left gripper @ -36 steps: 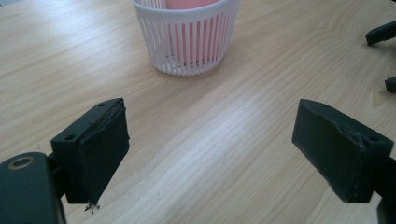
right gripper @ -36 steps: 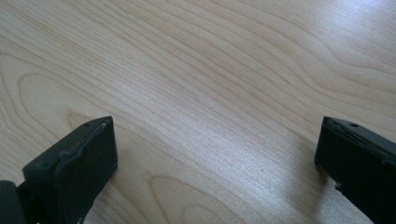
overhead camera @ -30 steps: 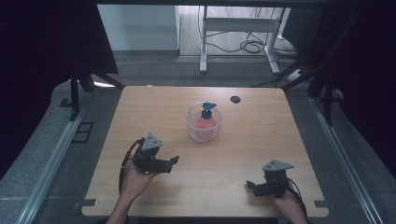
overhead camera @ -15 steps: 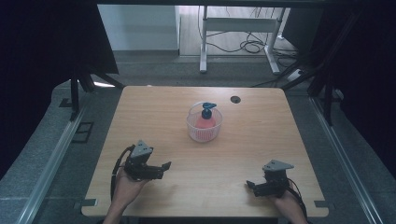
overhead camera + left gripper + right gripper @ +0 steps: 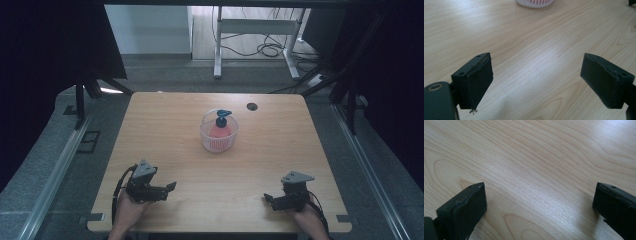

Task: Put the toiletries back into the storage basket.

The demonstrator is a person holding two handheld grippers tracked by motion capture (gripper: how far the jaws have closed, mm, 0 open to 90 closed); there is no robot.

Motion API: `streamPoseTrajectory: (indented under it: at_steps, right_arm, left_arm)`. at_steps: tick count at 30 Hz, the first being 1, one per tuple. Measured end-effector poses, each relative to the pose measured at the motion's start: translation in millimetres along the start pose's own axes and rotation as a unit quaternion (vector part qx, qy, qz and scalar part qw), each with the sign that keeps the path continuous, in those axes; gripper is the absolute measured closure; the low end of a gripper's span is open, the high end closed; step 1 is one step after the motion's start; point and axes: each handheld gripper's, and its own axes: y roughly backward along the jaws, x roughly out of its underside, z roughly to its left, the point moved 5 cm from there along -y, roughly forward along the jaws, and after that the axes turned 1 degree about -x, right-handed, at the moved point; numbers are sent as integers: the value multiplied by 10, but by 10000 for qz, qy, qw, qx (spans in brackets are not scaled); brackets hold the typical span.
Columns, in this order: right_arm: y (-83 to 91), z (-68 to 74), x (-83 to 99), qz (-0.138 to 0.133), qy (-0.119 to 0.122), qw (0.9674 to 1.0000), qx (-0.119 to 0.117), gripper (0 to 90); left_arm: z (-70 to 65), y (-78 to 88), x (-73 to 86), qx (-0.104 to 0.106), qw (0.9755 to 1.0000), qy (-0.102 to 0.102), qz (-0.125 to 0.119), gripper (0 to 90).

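A white basket (image 5: 218, 142) stands near the middle of the wooden table (image 5: 165, 125), holding a red pump bottle (image 5: 220, 129) with a blue pump head. The basket's base (image 5: 535, 3) also shows at the top of the left gripper view. My left gripper (image 5: 168, 188) rests at the table's front left, jaws wide open over bare wood, pointing right. My right gripper (image 5: 269, 199) lies at the front right, pointing left, jaws also wide open with nothing between them. Both are far from the basket.
A small dark round grommet (image 5: 252, 106) sits in the table's back right. Beyond the far edge stand a white desk frame (image 5: 260, 27) and cables on the floor. Dark curtains hang on both sides.
My left gripper has drawn back toward the table's front left edge. The right gripper has stayed put.
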Motion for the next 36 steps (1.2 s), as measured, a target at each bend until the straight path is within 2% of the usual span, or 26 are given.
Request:
streamPoseTrajectory:
  at_steps: [21,31,34,36]
  right_arm:
    - [0,1,0,-2,-5,10000,2,0]
    - [0,2,0,-1,-10,10000,7,0]
    - [0,2,0,-1,-11,10000,6,0]
    - [0,2,0,-1,-12,10000,6,0]
  left_arm:
    - [-45,-96,323,-27,9998,-13,209,105]
    - [-68,-186,422,-134,9986,-107,497,104]
    - [-64,-232,463,-130,9976,-81,673,103]
    - [-66,-243,469,-192,9974,-147,675,101]
